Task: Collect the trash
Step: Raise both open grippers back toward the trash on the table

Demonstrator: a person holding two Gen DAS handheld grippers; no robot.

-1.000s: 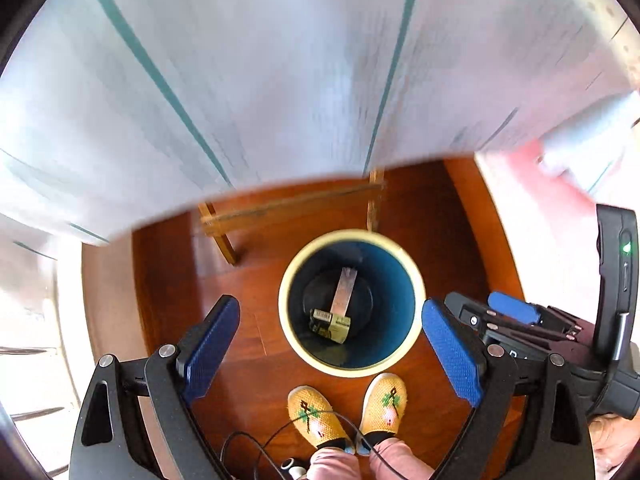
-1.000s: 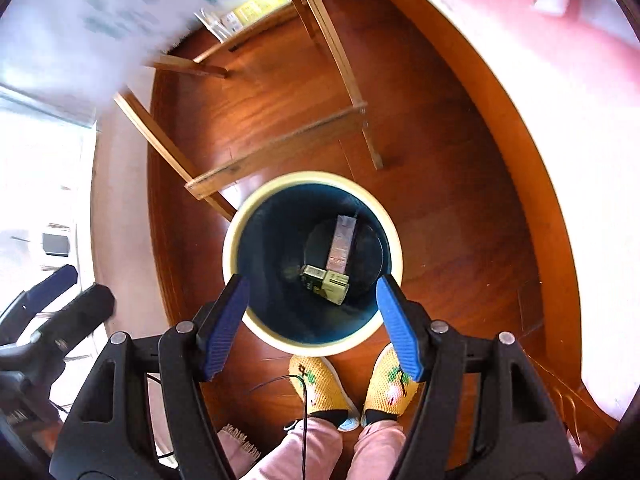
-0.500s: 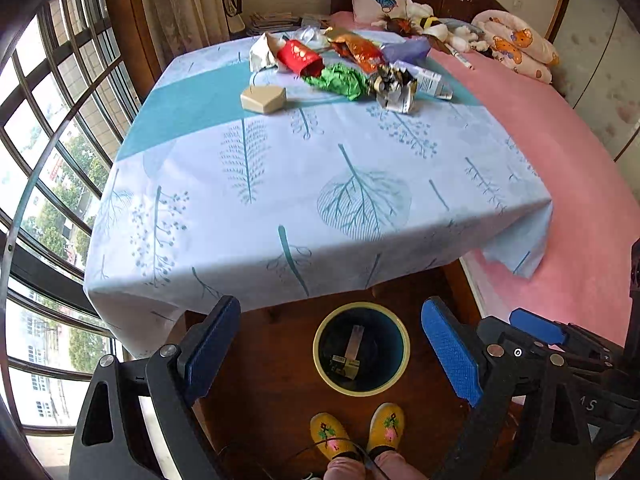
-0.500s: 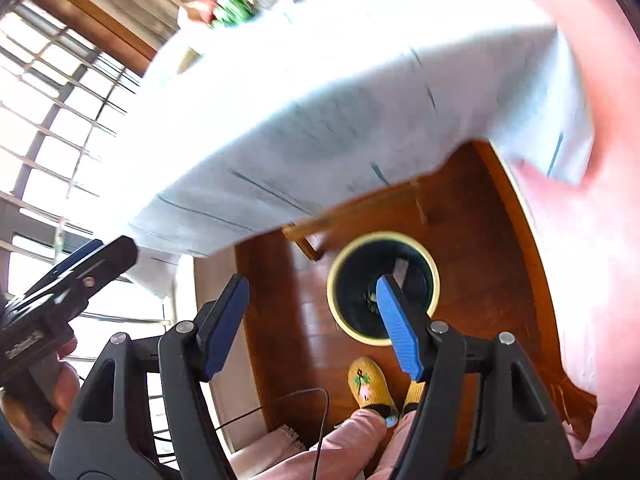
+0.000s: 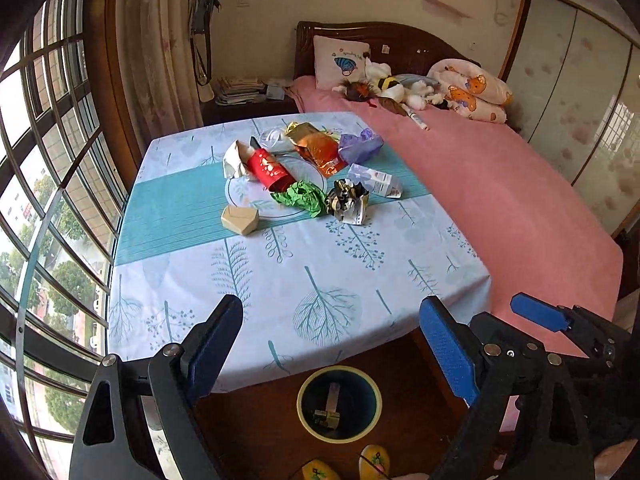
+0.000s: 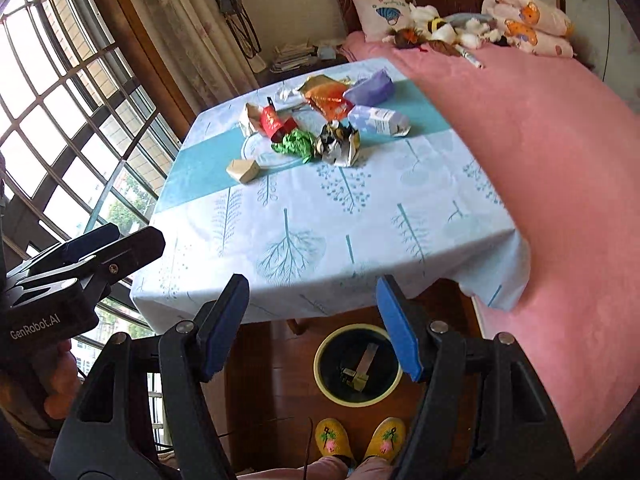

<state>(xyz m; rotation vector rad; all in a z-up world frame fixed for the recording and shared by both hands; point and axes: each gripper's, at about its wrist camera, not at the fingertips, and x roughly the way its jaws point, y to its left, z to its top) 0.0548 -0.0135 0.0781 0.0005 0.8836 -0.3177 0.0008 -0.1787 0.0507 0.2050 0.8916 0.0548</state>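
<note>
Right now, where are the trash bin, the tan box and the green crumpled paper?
trash bin (image 5: pixel 339 372): left wrist view, far rim.
tan box (image 5: pixel 239 220): left wrist view, top face.
green crumpled paper (image 6: pixel 295 144): right wrist view, middle of the wad.

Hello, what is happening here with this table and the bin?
A person is clearing trash with a gripper in each hand. Both the left gripper and the right gripper are open and empty, raised in front of the table. A pile of wrappers and a small box lie on the tablecloth. The bin on the floor already holds a few pieces.
</note>
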